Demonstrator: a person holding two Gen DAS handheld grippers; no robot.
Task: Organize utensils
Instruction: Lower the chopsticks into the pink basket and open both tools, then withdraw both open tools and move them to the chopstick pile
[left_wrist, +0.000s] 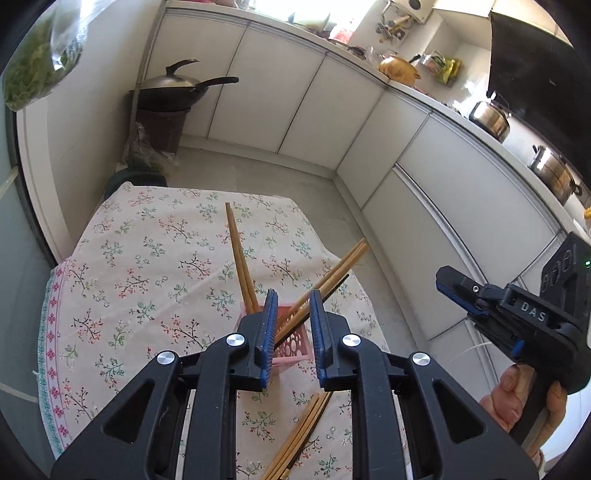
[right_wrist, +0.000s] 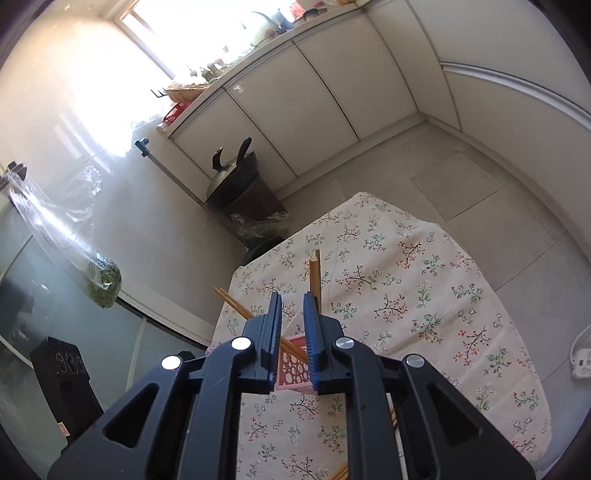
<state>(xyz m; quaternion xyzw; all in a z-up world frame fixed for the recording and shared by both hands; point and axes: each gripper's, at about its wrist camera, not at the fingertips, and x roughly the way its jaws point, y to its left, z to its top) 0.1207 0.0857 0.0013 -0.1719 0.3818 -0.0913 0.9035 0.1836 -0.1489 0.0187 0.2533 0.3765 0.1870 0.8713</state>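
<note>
A pink perforated holder (left_wrist: 295, 345) stands on the floral tablecloth (left_wrist: 147, 258). Several wooden chopsticks (left_wrist: 240, 258) lean out of it, one pair to the left, others (left_wrist: 340, 266) to the right with a dark one. More chopsticks (left_wrist: 299, 439) lie flat on the cloth nearer me. My left gripper (left_wrist: 293, 321) is open and empty, just above and in front of the holder. My right gripper (right_wrist: 292, 321) is open and empty above the holder (right_wrist: 293, 365); it also shows at the right of the left wrist view (left_wrist: 458, 291), off the table edge. Chopsticks (right_wrist: 315, 275) stand up past its fingers.
White cabinets (left_wrist: 295, 92) run along the far wall and the right. A wok (left_wrist: 173, 88) sits on a dark bin beside a bag of greens (left_wrist: 33, 70). The table's right edge drops to grey floor tiles (right_wrist: 461, 173). A power strip (right_wrist: 581, 356) lies on the floor.
</note>
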